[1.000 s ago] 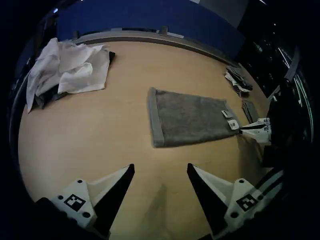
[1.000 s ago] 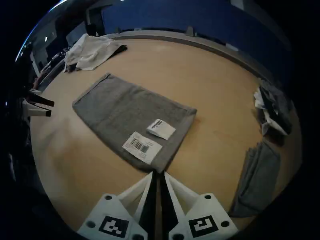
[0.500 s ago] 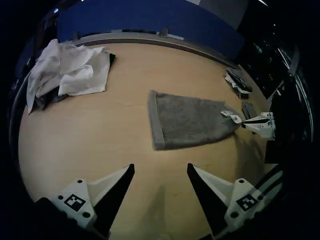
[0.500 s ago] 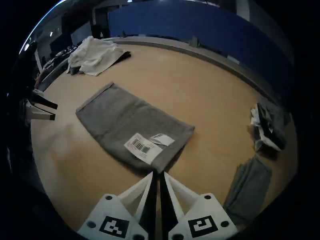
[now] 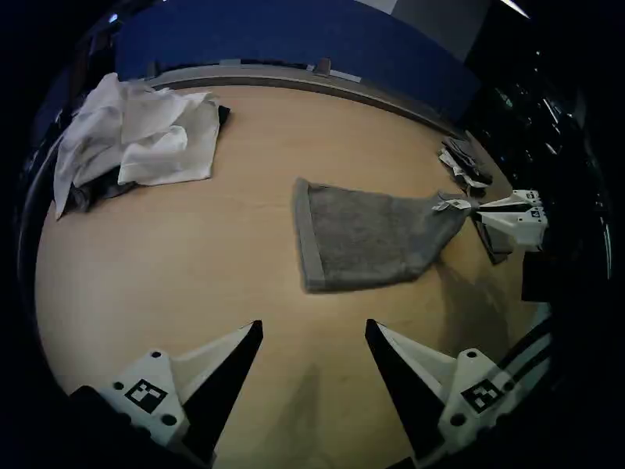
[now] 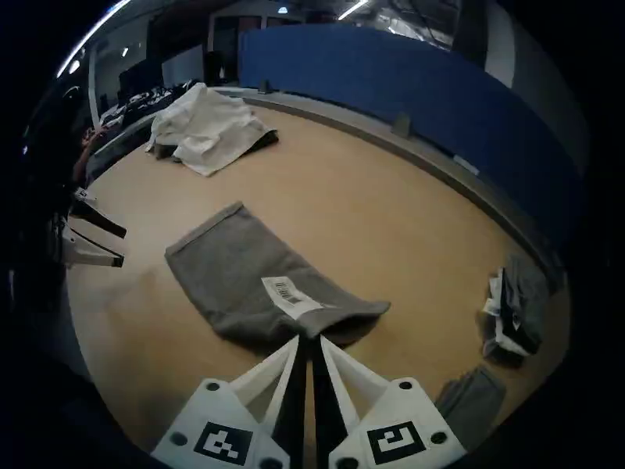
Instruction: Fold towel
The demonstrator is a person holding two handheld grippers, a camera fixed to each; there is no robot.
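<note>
Two handheld grippers work over a pale wooden table [image 5: 156,258]. A grey towel [image 5: 367,234] lies at the middle of the table, mostly flat, with one corner raised off the table's surface. The right gripper [image 6: 307,338] has its fingers pressed together on that raised corner, pinching the cloth just beside a white barcode label [image 6: 289,293]. The left gripper [image 5: 312,322] hangs above the table's near side, fingers spread wide and holding nothing, well apart from the towel. The step in hand looks like carrying the pinched corner across to make a fold. Done well, that likely means lifting high enough that the cloth does not drag, travelling straight toward the opposite hem so the edges line up, and bringing the free gripper in to take the neighbouring corner so the towel does not skew. The left gripper view shows the lift from the side: the corner peaks above the table with a shadow beneath. The right gripper view, looking along its own closed fingers, offers instead the label's printed face — and folded grey cloths [image 6: 469,399] at the table's right edge.
</note>
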